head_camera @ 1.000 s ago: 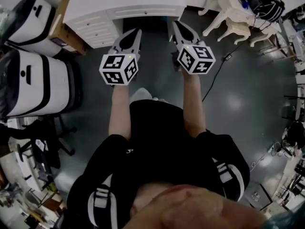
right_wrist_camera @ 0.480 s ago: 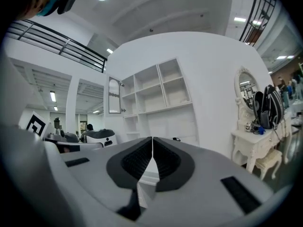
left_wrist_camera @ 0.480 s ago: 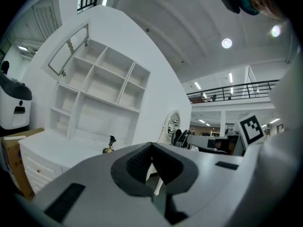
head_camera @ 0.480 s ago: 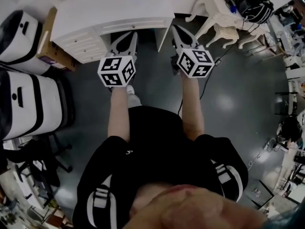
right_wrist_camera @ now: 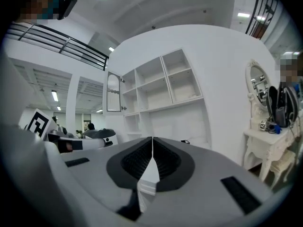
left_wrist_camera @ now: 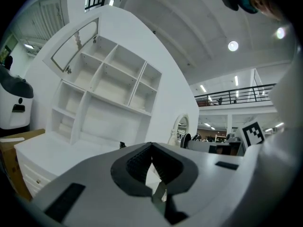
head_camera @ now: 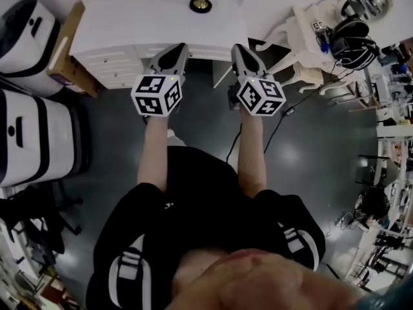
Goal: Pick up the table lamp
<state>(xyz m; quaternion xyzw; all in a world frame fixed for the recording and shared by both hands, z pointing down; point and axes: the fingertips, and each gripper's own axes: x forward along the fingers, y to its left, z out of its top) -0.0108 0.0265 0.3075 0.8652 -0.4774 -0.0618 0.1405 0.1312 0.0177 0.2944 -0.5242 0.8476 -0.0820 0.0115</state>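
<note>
My right tongs (right_wrist_camera: pixel 152 143) have their jaws pressed together on nothing, a white shelf unit (right_wrist_camera: pixel 161 91) straight beyond the tips and a white dressing table (right_wrist_camera: pixel 265 143) with an oval mirror (right_wrist_camera: pixel 258 86) off to their right

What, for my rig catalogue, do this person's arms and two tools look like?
The left tool and right tool are matching grey tapered shells with dark ribbed pads inside the jaws. Each carries a white cube printed with black square markers. The person wears a black short-sleeved top with black-and-white shoulder straps.
</note>
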